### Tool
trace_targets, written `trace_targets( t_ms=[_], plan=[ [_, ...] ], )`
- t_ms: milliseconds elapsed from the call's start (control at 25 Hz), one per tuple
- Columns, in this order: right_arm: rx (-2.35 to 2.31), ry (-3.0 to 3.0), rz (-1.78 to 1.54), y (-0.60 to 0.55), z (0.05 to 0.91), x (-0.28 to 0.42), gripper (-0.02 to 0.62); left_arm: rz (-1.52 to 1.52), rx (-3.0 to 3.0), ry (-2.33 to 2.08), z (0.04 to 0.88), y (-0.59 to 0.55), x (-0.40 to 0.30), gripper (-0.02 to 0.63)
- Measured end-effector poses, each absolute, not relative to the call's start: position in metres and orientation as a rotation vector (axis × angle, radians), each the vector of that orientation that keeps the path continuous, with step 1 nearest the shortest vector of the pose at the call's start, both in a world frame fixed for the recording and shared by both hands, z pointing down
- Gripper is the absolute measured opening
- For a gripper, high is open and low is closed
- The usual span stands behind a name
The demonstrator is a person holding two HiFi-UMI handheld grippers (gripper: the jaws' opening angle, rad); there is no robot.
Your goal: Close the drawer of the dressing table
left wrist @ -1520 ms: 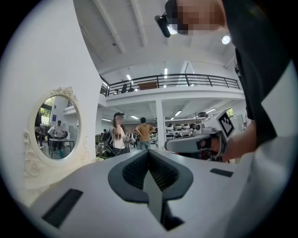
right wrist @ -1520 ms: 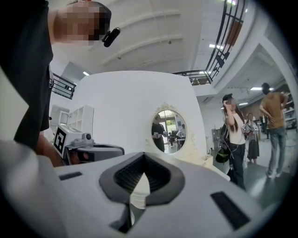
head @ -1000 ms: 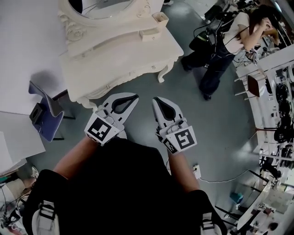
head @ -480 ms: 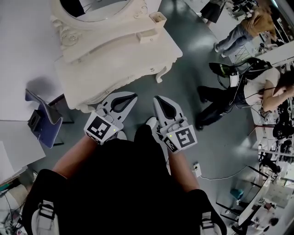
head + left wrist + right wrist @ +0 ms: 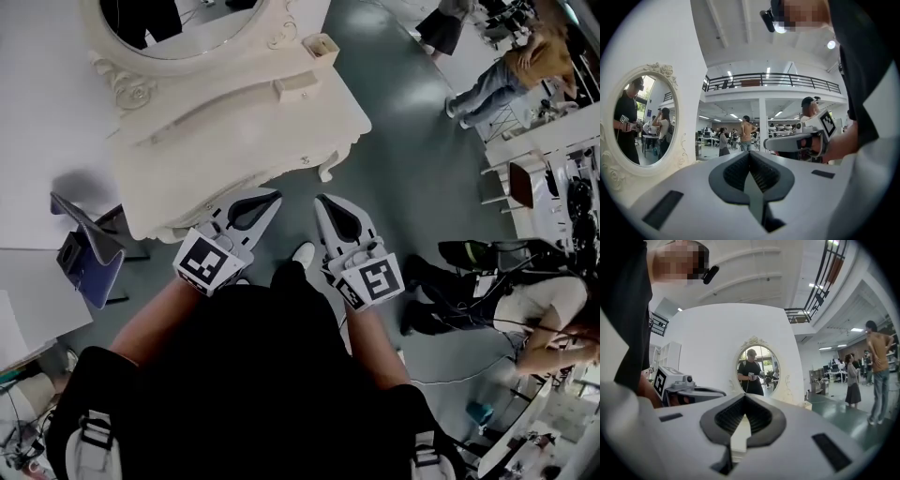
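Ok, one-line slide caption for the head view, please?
Seen from above: left gripper and right gripper, jaws shut and empty, held side by side before the white dressing table.

Cream carved dressing table (image 5: 246,141) w/ oval mirror (image 5: 178,23), upright.

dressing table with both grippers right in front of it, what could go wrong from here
1. The left gripper and right gripper are shut, close to the dressing table's carved front. The drawer itself is not clearly visible, so a push could scrape the trim instead.
2. A hard shove might topple the small box at the tabletop's corner.
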State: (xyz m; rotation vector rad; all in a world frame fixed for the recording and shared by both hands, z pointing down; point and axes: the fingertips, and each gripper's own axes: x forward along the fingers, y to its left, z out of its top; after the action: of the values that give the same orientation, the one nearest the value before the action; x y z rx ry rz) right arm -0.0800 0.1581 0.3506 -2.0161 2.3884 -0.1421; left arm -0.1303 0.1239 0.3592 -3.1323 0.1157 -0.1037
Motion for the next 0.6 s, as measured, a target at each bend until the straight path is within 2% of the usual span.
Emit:
trace_targets(
  t_ms=[600],
  plan=[
    [-1.884, 2.484, -0.152, 0.106, 0.347, 0.059, 0.002, -0.149, -3.109, 0.274, 0.354, 0.074, 0.006, -0.008]
  ],
)
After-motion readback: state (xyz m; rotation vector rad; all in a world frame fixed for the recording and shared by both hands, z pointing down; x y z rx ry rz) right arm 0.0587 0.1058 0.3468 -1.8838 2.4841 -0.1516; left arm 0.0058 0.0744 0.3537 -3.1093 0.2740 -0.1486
